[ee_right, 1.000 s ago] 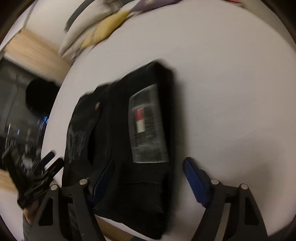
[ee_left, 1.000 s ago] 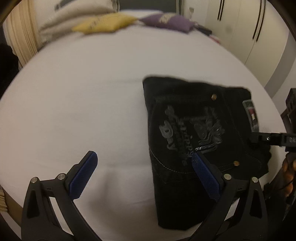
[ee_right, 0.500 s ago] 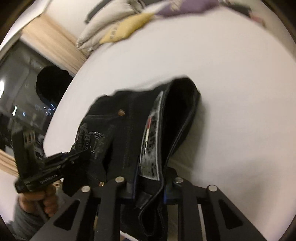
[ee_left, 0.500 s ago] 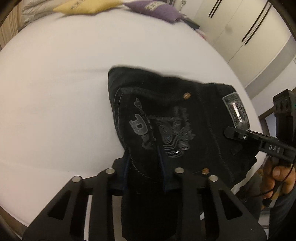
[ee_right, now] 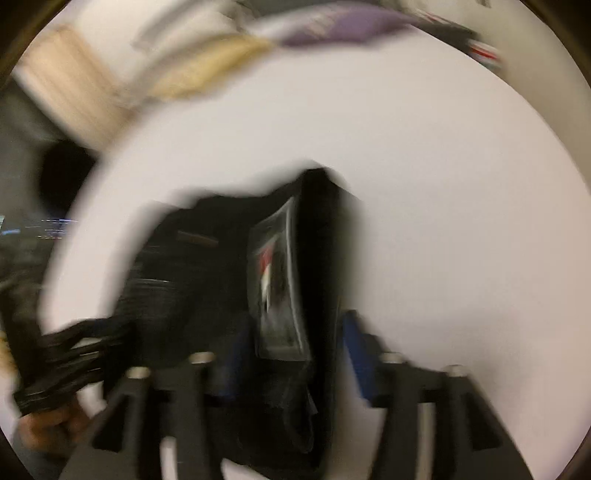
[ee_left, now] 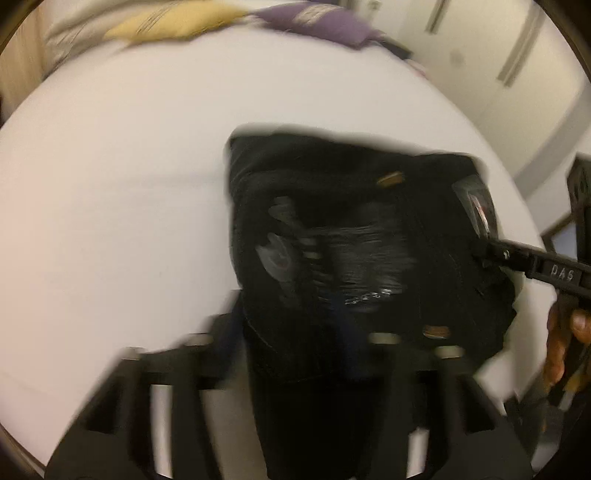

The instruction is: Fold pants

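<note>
1. The black pants (ee_left: 332, 236) lay folded in a thick bundle on the white bed (ee_left: 110, 221), near its front edge, their printed back pocket facing up in the left wrist view.
2. The left gripper (ee_left: 291, 332) was clamped on the near edge of the bundle, its two fingers drawn in against the dark cloth, just as they had been half a second earlier; a full second earlier they had stood wide apart above the sheet.
3. The right gripper (ee_right: 295, 350) straddled the waistband end beside the grey brand patch (ee_right: 279, 280). Its blue pads (ee_right: 356, 354) looked farther apart than half a second before, when they pinched the cloth tight, but heavy blur leaves it unclear whether they still gripped or had let go.
4. Both views had become far more smeared than the earlier ones, so fine detail of the print and rivets was lost.
5. In the right wrist view the waistband fold stood up on edge, much as half a second before.
6. A yellow pillow (ee_left: 173, 22) and a purple pillow (ee_left: 317, 22) lay at the far end of the bed, and white wardrobe doors (ee_left: 517, 55) stood beyond to the right.
</note>
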Demonstrator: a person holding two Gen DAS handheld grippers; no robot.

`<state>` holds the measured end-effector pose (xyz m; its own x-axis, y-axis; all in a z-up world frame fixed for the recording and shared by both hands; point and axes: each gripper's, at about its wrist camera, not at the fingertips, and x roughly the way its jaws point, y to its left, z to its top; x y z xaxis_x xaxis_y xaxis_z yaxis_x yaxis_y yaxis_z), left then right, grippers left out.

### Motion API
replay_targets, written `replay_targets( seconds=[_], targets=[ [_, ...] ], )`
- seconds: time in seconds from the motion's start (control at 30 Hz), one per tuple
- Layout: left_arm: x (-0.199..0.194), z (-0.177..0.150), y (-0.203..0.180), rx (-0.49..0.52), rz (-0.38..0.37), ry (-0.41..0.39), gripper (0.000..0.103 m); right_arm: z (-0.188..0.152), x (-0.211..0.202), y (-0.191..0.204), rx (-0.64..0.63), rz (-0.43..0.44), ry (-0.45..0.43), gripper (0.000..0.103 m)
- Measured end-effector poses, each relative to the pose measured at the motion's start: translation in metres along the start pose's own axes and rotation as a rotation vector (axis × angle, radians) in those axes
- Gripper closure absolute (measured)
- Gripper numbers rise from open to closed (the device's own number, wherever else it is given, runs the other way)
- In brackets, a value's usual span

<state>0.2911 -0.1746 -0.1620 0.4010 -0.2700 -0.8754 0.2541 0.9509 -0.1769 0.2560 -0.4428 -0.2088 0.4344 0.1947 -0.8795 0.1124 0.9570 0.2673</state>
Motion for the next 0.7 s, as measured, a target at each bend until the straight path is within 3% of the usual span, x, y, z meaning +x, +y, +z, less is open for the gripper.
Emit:
replay_targets(
  seconds=[0.03,0.1,0.23,0.27,0.37,0.53,0.57,0.63,0.7],
  targets=[
    [-0.004,-0.003,0.007,-0.036,-0.003,-0.019,0.027,-0.006,-0.003,-0.007,0.028,0.045,-0.032,0.038],
    [-0.016,-0.007,0.014,-0.057,0.018,-0.038,0.02,-0.016,-0.019,-0.013,0.055,0.056,-0.087,0.026],
    [-0.049,-0.013,0.015,-0.042,0.121,-0.122,0.013,-0.039,-0.059,-0.02,0.08,0.04,-0.217,0.026],
    [-0.058,-0.015,0.013,-0.041,0.142,-0.146,0.007,-0.047,-0.075,-0.019,0.089,0.04,-0.259,0.026],
    [-0.098,-0.017,-0.002,-0.028,0.204,-0.271,0.001,-0.063,-0.112,-0.011,0.074,0.032,-0.366,0.024],
    [-0.185,-0.027,-0.038,0.029,0.315,-0.543,0.0,-0.075,-0.184,0.026,-0.029,-0.05,-0.636,0.007],
    [-0.2,-0.033,-0.044,0.035,0.324,-0.586,0.0,-0.08,-0.199,0.033,-0.044,-0.063,-0.694,0.001],
    [-0.238,-0.032,-0.055,0.046,0.332,-0.678,0.0,-0.089,-0.228,0.049,-0.067,-0.078,-0.81,0.0],
    [-0.281,-0.043,-0.067,0.057,0.291,-0.764,0.0,-0.097,-0.259,0.062,-0.094,-0.075,-0.896,0.0]
  ],
)
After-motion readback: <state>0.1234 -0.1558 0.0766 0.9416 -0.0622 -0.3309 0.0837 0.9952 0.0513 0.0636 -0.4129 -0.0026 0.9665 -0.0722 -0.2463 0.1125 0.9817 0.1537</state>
